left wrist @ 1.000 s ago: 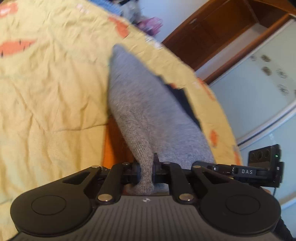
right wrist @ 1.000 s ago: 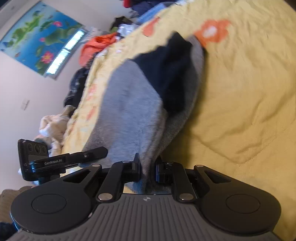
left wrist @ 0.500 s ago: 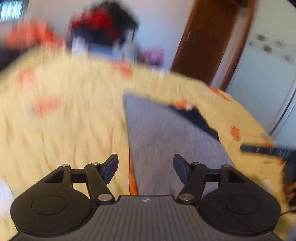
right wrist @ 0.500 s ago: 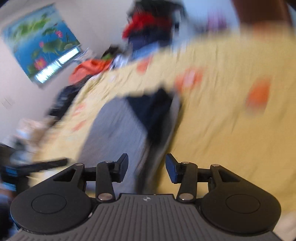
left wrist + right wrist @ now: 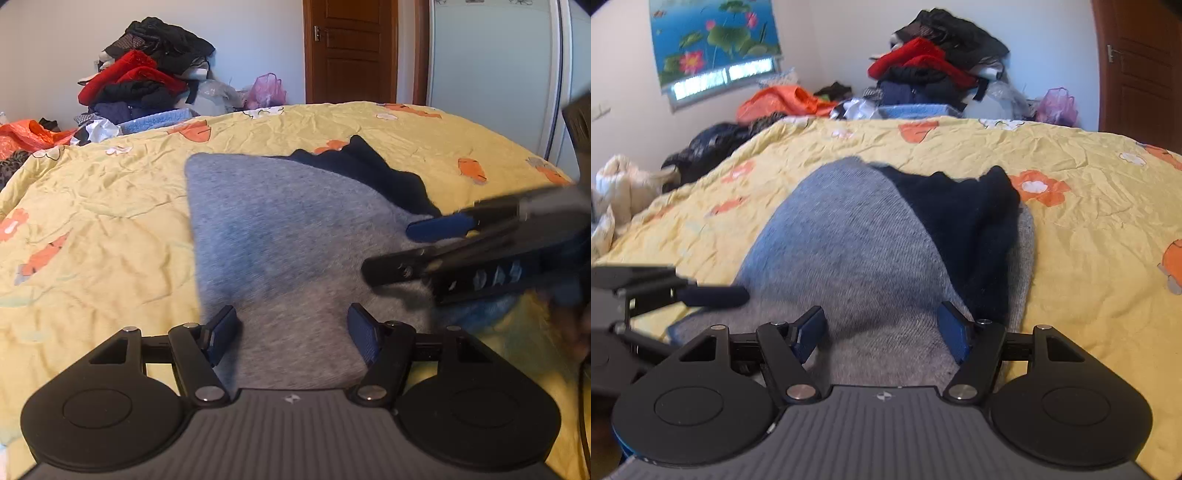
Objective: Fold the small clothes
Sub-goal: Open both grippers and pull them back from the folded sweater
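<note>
One grey knitted garment [image 5: 280, 236] lies flat on the yellow flowered bedspread [image 5: 92, 206], with a dark navy piece [image 5: 964, 210] folded over its far right side. Left gripper [image 5: 291, 328] hangs low over the near hem, released, pads clear of cloth. Right gripper [image 5: 882, 325] alongside, jaws opening, nothing pinched. The near hem is hidden under both gripper bodies.

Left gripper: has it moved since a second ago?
Yes. The left gripper let go of the grey garment and rolled level; the door now stands upright.
</note>
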A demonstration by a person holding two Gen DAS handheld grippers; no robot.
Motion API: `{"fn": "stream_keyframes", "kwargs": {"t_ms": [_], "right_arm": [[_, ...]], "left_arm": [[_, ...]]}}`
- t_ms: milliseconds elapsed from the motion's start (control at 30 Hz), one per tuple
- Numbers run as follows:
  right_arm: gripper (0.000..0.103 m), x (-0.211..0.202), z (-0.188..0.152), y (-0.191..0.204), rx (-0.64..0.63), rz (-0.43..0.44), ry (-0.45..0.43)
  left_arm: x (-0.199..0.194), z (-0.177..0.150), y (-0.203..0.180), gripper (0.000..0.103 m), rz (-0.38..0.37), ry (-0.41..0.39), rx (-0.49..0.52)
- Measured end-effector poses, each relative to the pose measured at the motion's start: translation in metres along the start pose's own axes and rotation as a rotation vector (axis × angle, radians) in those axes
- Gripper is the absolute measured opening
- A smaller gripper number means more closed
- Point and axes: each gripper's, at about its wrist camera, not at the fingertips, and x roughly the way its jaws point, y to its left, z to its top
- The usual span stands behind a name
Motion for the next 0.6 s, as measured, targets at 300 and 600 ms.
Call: {"fn": "stream_keyframes", "kwargs": {"t_ms": [300, 600], "right_arm": [[0.093, 0.035, 0.098, -0.022, 0.138, 0.003, -0.075], [0.09, 0.064, 0.074, -0.038, 0.129, -0.099, 0.016]], "left_arm": [[0.017, 0.028, -0.013, 0.066, -0.024, -0.003, 0.002], [0.023, 0.02, -0.01, 0.071, -0.004, 0.021, -0.022]]}}
